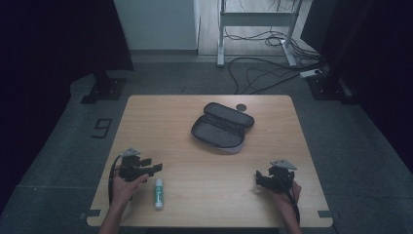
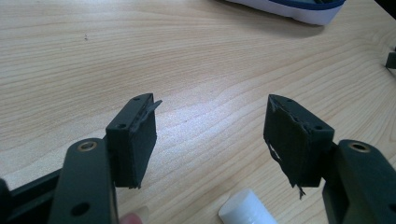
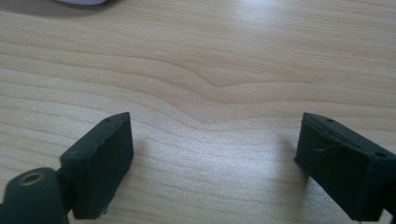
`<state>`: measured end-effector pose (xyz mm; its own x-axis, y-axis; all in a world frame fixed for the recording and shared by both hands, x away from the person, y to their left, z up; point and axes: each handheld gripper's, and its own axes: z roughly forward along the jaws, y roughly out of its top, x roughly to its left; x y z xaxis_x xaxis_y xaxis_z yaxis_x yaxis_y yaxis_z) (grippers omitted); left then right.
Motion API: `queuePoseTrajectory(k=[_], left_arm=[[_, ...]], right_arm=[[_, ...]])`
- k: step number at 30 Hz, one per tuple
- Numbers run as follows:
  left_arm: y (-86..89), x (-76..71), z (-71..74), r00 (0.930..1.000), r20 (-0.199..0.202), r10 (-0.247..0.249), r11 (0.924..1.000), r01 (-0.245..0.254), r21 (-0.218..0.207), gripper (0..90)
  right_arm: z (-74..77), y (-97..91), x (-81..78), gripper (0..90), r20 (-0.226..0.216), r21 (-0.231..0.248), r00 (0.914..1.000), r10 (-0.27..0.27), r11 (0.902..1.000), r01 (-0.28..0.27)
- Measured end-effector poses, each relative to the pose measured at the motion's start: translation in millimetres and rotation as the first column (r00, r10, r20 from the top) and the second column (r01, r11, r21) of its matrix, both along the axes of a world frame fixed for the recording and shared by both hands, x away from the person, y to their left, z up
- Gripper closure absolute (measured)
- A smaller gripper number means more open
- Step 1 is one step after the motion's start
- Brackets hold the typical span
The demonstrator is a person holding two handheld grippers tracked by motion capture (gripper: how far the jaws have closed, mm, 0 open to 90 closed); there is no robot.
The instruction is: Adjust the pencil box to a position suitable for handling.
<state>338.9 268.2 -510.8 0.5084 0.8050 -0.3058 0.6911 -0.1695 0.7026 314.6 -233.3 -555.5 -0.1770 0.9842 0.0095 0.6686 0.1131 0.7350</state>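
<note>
The left gripper has its jaws wide, empty, with the small white plastic tube with a green label lying just below them. It looks light, stiff and prone to roll, so a grip across its middle seems best. The right gripper also stands wide and empty over bare wooden table.

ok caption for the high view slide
Open pencil case on wooden table; glue stick beside left tongs, right tongs open.

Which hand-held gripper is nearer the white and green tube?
Left. The left hand-held gripper hangs open just above the white and green tube, close beside it. The right hand-held gripper is open across the light wooden table.
</note>
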Motion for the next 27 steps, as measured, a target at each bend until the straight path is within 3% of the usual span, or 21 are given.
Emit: queuePoseTrajectory(k=[27], left_arm=[[-7.3, 1.5, -1.7, 1.0, 0.002, -0.006, 1.0, 0.006, 0.007, 34.8]], right_arm=[[0.2, 0.4, -0.7, 13.7, 0.008, -0.001, 0.9999, 0.013, 0.9999, -0.013]])
